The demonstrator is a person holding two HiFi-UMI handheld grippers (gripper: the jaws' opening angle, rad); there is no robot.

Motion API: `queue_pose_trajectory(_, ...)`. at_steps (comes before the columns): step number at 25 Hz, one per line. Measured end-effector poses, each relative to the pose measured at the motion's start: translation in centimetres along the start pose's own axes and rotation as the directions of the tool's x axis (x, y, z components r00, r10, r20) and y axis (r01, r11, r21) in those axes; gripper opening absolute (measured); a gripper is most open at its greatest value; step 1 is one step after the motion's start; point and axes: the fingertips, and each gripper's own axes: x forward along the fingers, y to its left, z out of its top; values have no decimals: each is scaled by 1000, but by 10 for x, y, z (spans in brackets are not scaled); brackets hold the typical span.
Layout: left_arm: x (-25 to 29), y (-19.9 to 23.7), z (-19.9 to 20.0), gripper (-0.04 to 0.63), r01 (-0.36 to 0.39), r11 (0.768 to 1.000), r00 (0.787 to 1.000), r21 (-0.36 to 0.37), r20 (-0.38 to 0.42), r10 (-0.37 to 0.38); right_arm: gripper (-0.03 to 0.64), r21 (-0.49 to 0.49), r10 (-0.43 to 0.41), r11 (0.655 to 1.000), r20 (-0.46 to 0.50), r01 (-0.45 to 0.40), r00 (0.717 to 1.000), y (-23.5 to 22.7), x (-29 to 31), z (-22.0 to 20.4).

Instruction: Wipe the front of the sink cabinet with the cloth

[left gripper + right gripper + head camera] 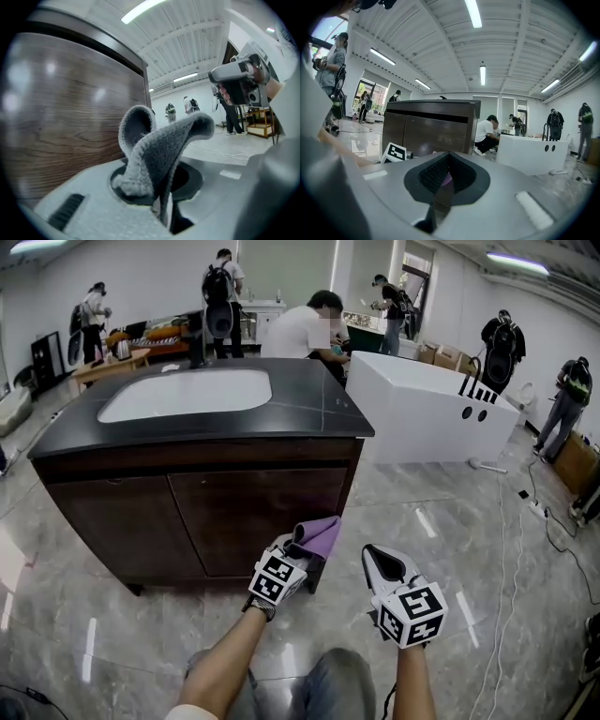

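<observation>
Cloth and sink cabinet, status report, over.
Left gripper shut on purple cloth, low by sink cabinet's right door; contact unclear. Right gripper shut, empty, off to the side. Nothing seen between cloth and door.

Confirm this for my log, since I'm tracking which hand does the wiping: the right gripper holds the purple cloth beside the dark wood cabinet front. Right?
Not quite. The left gripper holds the purple cloth beside the dark wood cabinet front. The left gripper view shows the cloth clamped between its jaws, while the right gripper holds nothing.
</observation>
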Motion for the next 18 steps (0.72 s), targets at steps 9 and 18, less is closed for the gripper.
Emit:
queue_pose_trajectory(9, -42, 43, -18, 55, -89, 992, 995, -94, -48, 85, 8, -15, 76, 997, 24, -76, 997, 31, 31, 17)
queue_pose_trajectory(18, -97, 94, -31, 57, -235, 958, 972, -165, -51, 230, 8, -32, 153, 988, 37, -151, 988, 65, 58, 29)
